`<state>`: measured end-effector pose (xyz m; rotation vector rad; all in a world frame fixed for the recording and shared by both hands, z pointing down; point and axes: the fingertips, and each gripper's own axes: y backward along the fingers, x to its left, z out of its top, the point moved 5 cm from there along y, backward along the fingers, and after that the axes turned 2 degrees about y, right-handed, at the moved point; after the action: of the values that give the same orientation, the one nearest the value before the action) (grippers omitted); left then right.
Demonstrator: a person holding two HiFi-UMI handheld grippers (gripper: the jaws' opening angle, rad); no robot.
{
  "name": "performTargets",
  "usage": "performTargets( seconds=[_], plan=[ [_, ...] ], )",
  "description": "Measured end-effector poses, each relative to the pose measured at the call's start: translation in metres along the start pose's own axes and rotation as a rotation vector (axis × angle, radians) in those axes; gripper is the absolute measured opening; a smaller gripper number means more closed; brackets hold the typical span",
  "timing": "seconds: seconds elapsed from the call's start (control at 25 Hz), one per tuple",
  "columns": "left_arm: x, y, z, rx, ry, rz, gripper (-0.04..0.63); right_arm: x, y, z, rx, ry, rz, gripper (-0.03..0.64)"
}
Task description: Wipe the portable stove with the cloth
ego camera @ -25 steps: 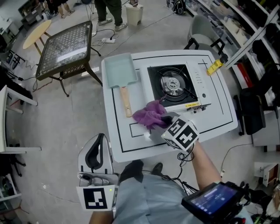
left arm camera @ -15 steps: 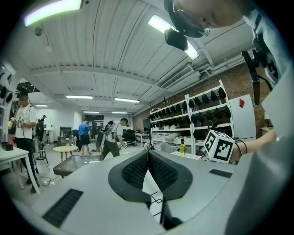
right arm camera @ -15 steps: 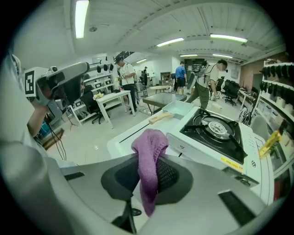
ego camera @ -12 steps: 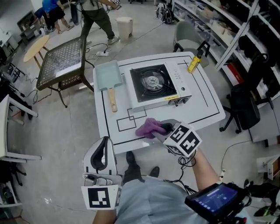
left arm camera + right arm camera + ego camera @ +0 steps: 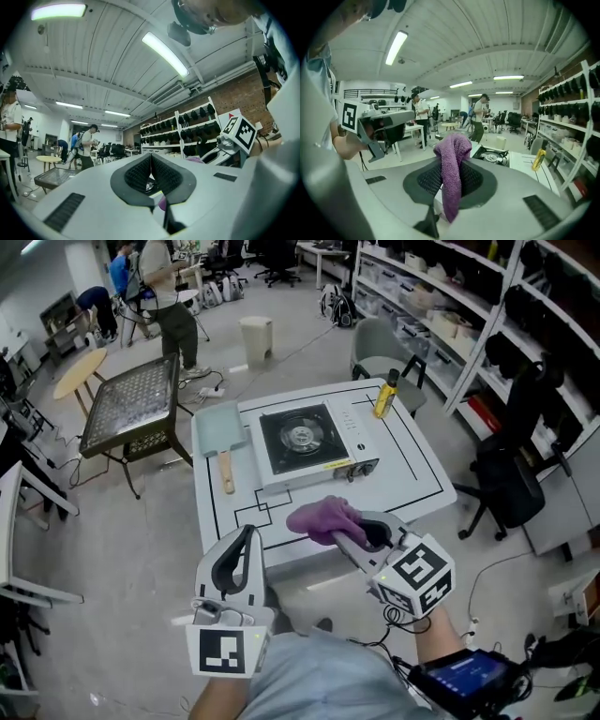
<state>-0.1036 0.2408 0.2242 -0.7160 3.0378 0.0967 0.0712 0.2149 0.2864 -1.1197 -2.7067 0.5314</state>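
Table fills the middle of the head view, white with black lines; the portable stove sits near its centre, a dustpan just beside it on the left and a yellow bottle near the far right corner. The stove's long side runs left to right, burner on the left, control strip on the right. The left gripper hangs near the table's front edge, jaws pressed together on nothing; the right gripper is clamped on the purple cloth, which droops over its pads above that same edge. From the cloth the stove lies straight ahead and slightly left, so the right hand probably has to reach forward and down onto the stove top.
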Motion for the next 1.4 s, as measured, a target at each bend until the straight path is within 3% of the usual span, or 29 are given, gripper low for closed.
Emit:
performTargets(
  seconds=[0.24, 0.44, 0.84, 1.0, 1.4],
  plan=[
    [-0.015, -0.008, 0.006, -0.026, -0.014, -0.022, 0.02, 0.002, 0.033, 0.018, -0.176, -0.003, -0.134, 0.086],
    [-0.035, -0.01, 0.006, -0.049, -0.005, -0.037, 0.02, 0.001, 0.052, 0.005, -0.25, -0.009, -0.24, 0.086],
    [-0.066, -0.011, -0.011, -0.001, -0.023, -0.037, 0.02, -0.003, 0.077, -0.023, -0.274, -0.02, -0.298, 0.086],
    [-0.07, -0.006, -0.012, 0.013, -0.025, -0.049, 0.02, 0.0, 0.082, -0.027, -0.235, -0.027, -0.328, 0.086],
    [-0.078, -0.019, -0.02, 0.042, -0.022, -0.059, 0.02, -0.01, 0.081, -0.026, -0.323, -0.041, -0.306, 0.086]
  ],
)
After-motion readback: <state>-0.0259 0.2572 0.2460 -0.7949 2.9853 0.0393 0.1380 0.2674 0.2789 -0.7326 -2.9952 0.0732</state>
